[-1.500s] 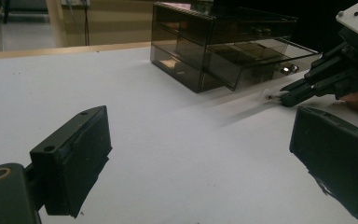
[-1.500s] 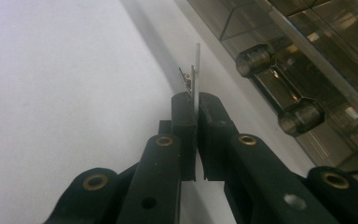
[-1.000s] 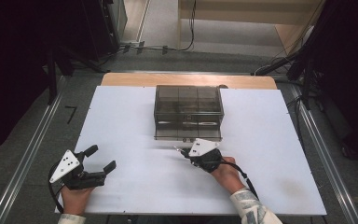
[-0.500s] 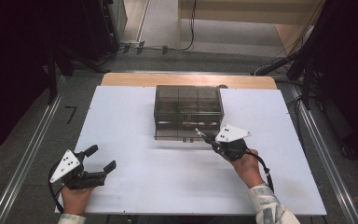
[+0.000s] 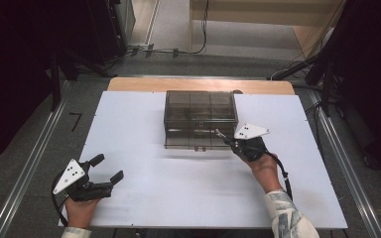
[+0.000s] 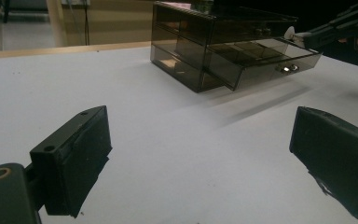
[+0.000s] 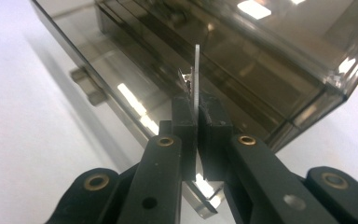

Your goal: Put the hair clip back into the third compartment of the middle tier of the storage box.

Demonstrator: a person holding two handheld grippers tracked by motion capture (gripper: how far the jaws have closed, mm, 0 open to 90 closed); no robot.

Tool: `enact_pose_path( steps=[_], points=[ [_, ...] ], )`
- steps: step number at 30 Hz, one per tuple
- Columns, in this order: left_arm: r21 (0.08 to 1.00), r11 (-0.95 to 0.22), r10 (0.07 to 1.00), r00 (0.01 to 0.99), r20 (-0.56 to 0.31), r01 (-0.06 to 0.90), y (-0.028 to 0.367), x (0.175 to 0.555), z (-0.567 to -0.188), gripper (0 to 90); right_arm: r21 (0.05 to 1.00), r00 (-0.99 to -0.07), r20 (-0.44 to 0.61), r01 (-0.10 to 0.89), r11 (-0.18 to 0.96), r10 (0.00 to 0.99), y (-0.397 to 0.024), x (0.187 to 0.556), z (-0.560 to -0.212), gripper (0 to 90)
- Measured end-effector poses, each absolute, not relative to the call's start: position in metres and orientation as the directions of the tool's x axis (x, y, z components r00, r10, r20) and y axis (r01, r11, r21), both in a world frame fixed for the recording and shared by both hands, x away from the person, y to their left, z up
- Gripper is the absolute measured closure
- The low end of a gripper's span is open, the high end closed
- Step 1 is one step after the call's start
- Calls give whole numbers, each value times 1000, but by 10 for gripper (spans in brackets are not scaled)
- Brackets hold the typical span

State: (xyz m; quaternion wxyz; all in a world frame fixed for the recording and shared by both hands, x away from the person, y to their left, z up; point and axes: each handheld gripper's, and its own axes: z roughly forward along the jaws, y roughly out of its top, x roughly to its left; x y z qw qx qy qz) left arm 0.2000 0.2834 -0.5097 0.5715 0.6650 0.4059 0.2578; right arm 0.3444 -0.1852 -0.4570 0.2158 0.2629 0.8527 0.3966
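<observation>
Placement step under way: right gripper pinching thin flat disc edge-on above open drawer of smoked plastic organizer mid-table, left gripper spread and idle, next probably lowering and releasing into a compartment.

The drawer box looks like smoky, see-through plastic, glossy enough to throw back the ceiling lights. Beneath it, the table is a smooth, matt white board (a bare wooden edge shows at its far side). The right gripper has matt black jaws pinching a thin, pale, shiny disc.
</observation>
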Motion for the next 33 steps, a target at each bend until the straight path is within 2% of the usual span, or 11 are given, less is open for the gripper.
enact_pose_path(
  steps=[17,33],
  points=[
    [969,-18,834,538,-120,245,284,200,-510,56,751,-760,-132,343,565,636,-185,358,-468,832],
    [969,-16,834,538,-123,245,284,200,-510,56,764,-749,-125,346,544,651,-188,360,-464,778]
  ],
)
